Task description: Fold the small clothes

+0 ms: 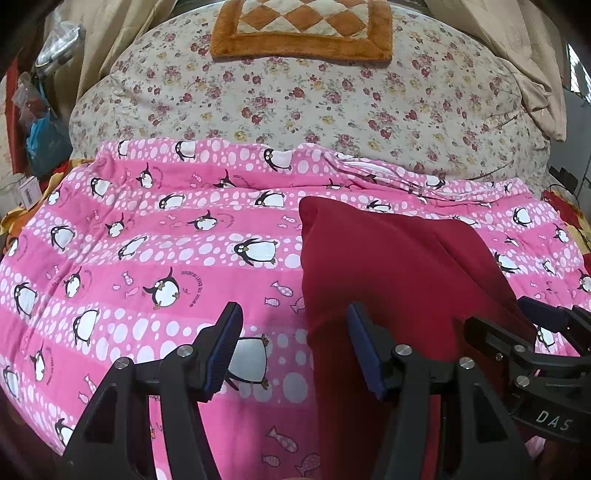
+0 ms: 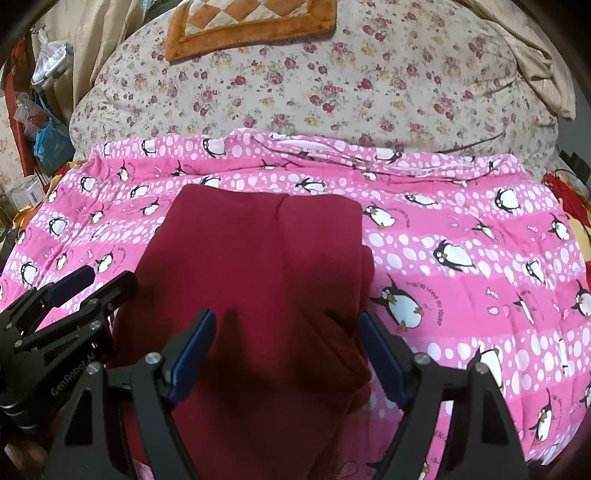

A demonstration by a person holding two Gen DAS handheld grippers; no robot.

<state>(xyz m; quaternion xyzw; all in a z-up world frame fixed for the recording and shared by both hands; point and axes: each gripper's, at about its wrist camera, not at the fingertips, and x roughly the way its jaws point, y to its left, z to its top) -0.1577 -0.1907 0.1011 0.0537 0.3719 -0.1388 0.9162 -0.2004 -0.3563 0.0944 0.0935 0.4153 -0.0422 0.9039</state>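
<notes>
Dark red fabric, a small folded garment of soft knit cloth (image 2: 258, 280), lies flat on the pink cotton sheet printed with penguins and white dots (image 2: 461, 258). We see its long axis running from near to far, with the far end squared off and a lengthwise crease or seam dividing it into a left and a right panel. The near end passes out of sight beneath our tools, so we cannot tell how it finishes.

Our right gripper (image 2: 286, 354) hovers over the near part of the garment with its blue-padded fingers (image 2: 192, 350) spread wide apart, nothing between them. Our left gripper (image 1: 295, 350) is likewise wide apart: its left finger hangs over the bare sheet and its right finger (image 1: 364, 347) over the garment's left edge (image 1: 369, 266). Whether any pad touches the cloth, we cannot tell. Each gripper shows at the edge of the other's view, close beside it.

Beyond the sheet's rumpled far edge rises a cream quilt with a small red and yellow rose print (image 1: 314, 103), and on top of it, at the far end, sits an orange plush mat with a checked centre (image 1: 301, 27). Beige cloth (image 2: 535, 55) hangs at the far right. At the far left, plastic bags and clutter (image 1: 44, 110) crowd the room's edge.
</notes>
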